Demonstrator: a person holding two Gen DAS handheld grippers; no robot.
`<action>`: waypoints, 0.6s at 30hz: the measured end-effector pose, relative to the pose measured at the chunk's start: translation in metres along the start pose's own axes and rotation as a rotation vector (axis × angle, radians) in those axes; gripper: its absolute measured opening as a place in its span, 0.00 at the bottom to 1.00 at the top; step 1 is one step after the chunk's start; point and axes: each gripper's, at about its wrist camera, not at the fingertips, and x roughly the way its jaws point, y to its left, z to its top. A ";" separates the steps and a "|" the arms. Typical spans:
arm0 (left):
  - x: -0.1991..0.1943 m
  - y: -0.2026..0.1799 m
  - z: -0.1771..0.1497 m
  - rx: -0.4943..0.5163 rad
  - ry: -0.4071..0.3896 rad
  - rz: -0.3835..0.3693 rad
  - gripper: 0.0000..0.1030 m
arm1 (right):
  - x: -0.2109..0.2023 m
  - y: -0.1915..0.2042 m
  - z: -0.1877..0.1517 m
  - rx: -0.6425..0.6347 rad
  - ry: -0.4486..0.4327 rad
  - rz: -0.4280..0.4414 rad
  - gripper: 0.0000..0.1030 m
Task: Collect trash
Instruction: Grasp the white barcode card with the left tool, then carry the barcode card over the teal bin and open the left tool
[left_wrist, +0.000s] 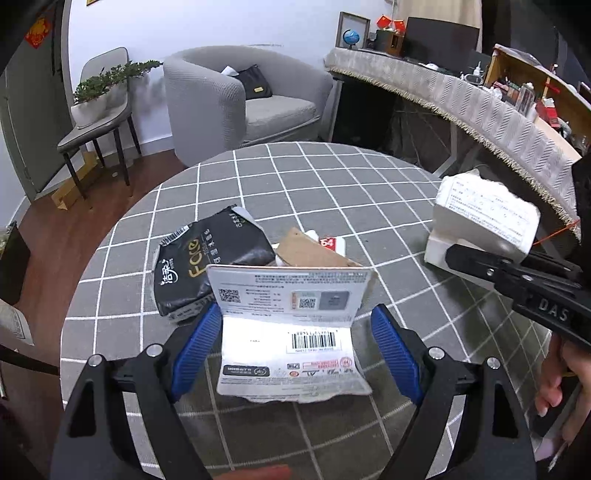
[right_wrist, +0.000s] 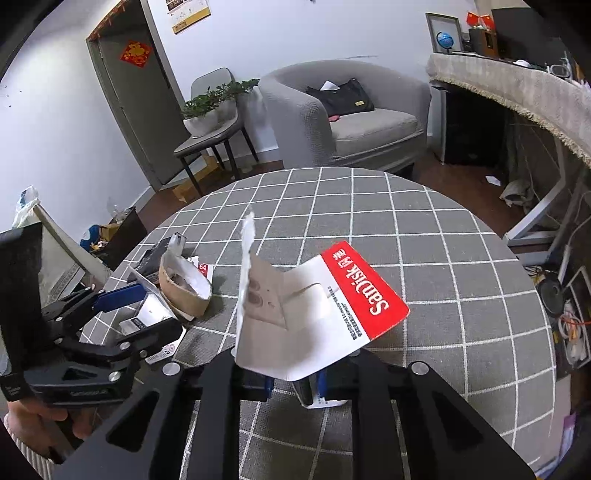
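Observation:
In the left wrist view my left gripper (left_wrist: 295, 347) stands open just above the table, its blue pads (left_wrist: 195, 347) on either side of a folded white card with a barcode (left_wrist: 288, 332). Behind that card lie a black tissue wrapper (left_wrist: 207, 262), a brown cardboard scrap (left_wrist: 310, 251) and a small red and white card (left_wrist: 332, 243). My right gripper (right_wrist: 291, 384) is shut on a torn white and red SanDisk package (right_wrist: 317, 306), which hangs above the cloth. From the left wrist, this package (left_wrist: 480, 218) shows at the right in the right gripper (left_wrist: 458, 254).
The round table (right_wrist: 424, 258) wears a grey checked cloth. A dark bin with rubbish (right_wrist: 118, 236) stands on the floor to the left. Beyond the table are a grey armchair (right_wrist: 351, 114), a chair with a plant (right_wrist: 210, 122) and a cluttered desk (left_wrist: 461, 92).

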 end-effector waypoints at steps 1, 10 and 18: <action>0.002 0.001 0.001 -0.004 0.008 0.000 0.83 | 0.000 0.001 -0.001 -0.003 0.000 0.004 0.14; 0.005 0.004 0.003 -0.024 0.010 0.005 0.75 | 0.002 0.002 0.002 -0.029 0.004 0.024 0.07; -0.002 0.005 -0.003 -0.021 0.015 -0.017 0.75 | -0.001 0.001 0.006 0.014 -0.013 0.050 0.03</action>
